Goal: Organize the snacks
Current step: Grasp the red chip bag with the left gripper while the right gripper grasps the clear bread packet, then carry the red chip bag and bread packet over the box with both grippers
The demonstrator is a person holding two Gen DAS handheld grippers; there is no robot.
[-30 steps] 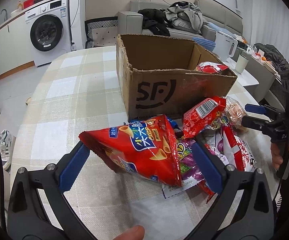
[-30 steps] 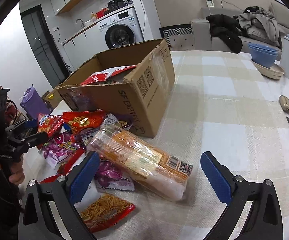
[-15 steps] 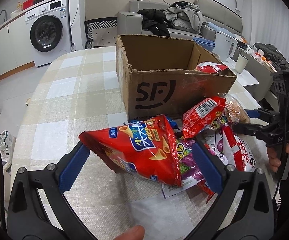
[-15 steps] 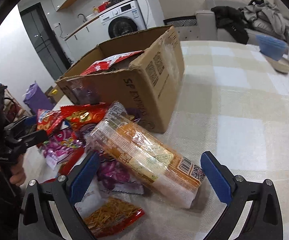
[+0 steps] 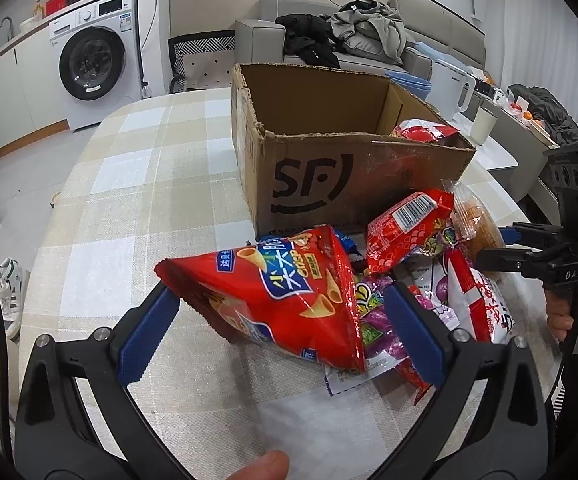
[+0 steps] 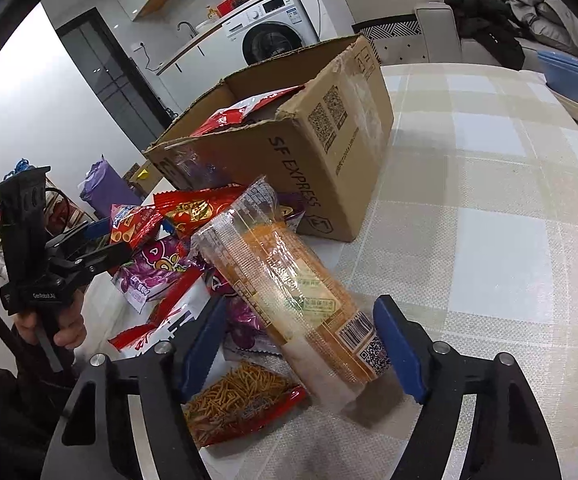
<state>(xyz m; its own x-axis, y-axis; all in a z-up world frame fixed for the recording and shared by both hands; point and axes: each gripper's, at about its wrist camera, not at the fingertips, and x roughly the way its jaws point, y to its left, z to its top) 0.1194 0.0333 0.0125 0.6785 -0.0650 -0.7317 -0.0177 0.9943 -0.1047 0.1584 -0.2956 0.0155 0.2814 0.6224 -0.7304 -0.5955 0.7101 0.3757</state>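
Observation:
An open cardboard box (image 5: 329,184) (image 6: 329,152) stands on the checked table with a red bag (image 5: 425,132) inside. Loose snack bags are piled in front of it. My left gripper (image 5: 281,332) is open, its blue pads either side of a puffy red cone-chip bag (image 5: 289,292). My right gripper (image 6: 301,344) straddles a long clear pack of orange biscuits (image 6: 289,280); its jaws are closing. The right pad is at the pack's edge, and a gap remains on the left side. In the left wrist view the right gripper (image 5: 529,252) reaches that pack (image 5: 477,224) from the right.
Around the pack lie a purple bag (image 6: 157,264), a bag of fried sticks (image 6: 241,400), a red barcode pack (image 5: 405,228) and a red-and-white bag (image 5: 477,304). Blue bowls (image 6: 569,76) sit at the table's far edge. A white kettle (image 5: 449,84) and cup (image 5: 485,124) stand behind the box.
My right gripper's jaws have narrowed around the biscuit pack, which now looms larger and closer between them. The left gripper and the chip bag have not moved.

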